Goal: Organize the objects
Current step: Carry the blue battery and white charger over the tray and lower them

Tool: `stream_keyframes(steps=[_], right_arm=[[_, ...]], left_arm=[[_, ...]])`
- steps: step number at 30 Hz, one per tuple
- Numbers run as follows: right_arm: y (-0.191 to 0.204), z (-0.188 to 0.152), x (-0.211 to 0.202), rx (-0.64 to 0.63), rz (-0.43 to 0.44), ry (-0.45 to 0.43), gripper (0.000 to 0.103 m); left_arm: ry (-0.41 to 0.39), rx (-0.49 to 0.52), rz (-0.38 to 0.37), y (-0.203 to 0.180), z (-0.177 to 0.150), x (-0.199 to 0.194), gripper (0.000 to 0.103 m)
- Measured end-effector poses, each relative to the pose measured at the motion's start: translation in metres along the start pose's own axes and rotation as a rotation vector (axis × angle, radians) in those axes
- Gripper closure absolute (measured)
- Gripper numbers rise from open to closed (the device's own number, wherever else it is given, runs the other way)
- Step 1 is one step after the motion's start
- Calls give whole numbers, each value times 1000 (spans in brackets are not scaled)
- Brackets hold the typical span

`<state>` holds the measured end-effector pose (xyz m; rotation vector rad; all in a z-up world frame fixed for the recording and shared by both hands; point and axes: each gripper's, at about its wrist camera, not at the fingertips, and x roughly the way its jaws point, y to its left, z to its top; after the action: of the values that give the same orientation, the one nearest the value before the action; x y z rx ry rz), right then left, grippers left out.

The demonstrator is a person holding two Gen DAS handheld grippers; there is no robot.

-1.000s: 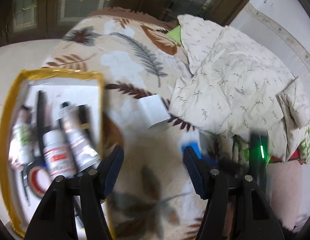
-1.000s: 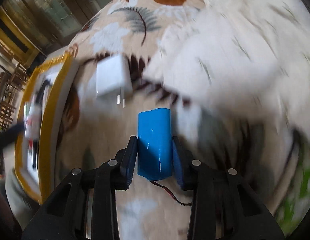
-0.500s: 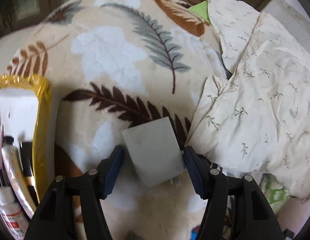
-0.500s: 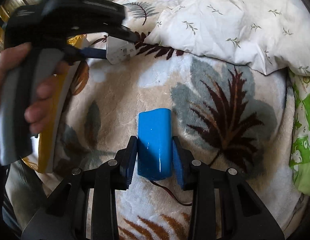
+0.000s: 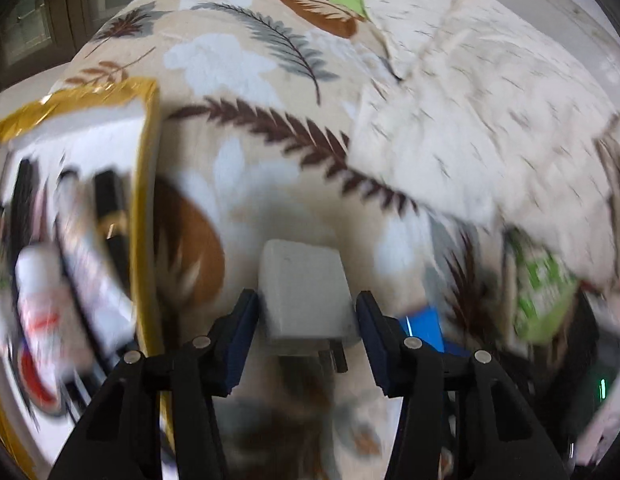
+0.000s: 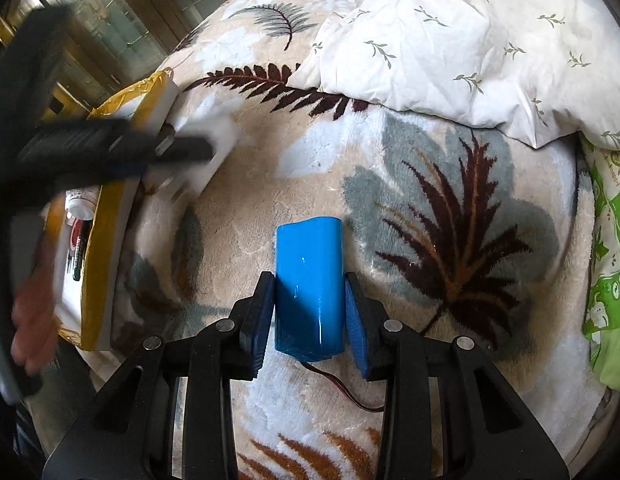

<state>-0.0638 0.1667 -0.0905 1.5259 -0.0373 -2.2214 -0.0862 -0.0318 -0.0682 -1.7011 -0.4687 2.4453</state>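
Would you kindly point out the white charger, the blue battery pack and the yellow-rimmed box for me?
white charger (image 5: 304,292): left wrist view, middle of its top face.
blue battery pack (image 6: 309,280): right wrist view, centre of its blue wrap.
yellow-rimmed box (image 5: 144,208): left wrist view, its right yellow rim.

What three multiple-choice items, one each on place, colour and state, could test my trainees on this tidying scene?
1. Where is the yellow-edged tray relative to the white charger in the left wrist view?
A. left
B. right
C. underneath

2. What colour is the battery pack?
A. red
B. blue
C. green

3. What is the right gripper doing?
A. hanging open and bare
B. gripping the battery pack
C. gripping a pen

Answers: 1 A, the tray lies at the picture's left; 2 B, its wrap is bright blue; 3 B, both pads press its sides.
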Motion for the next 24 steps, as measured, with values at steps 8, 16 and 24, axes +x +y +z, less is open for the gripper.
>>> stream_keyframes(steps=[8, 16, 24], right_arm=[[11, 5, 3, -34, -48, -4, 69], [19, 8, 6, -36, -58, 2, 69], [19, 7, 5, -25, -60, -3, 69]], left_arm=[[-10, -10, -62, 3, -49, -34, 79], [-48, 2, -81, 0, -55, -34, 61], [4, 88, -11, -6, -72, -11, 39]])
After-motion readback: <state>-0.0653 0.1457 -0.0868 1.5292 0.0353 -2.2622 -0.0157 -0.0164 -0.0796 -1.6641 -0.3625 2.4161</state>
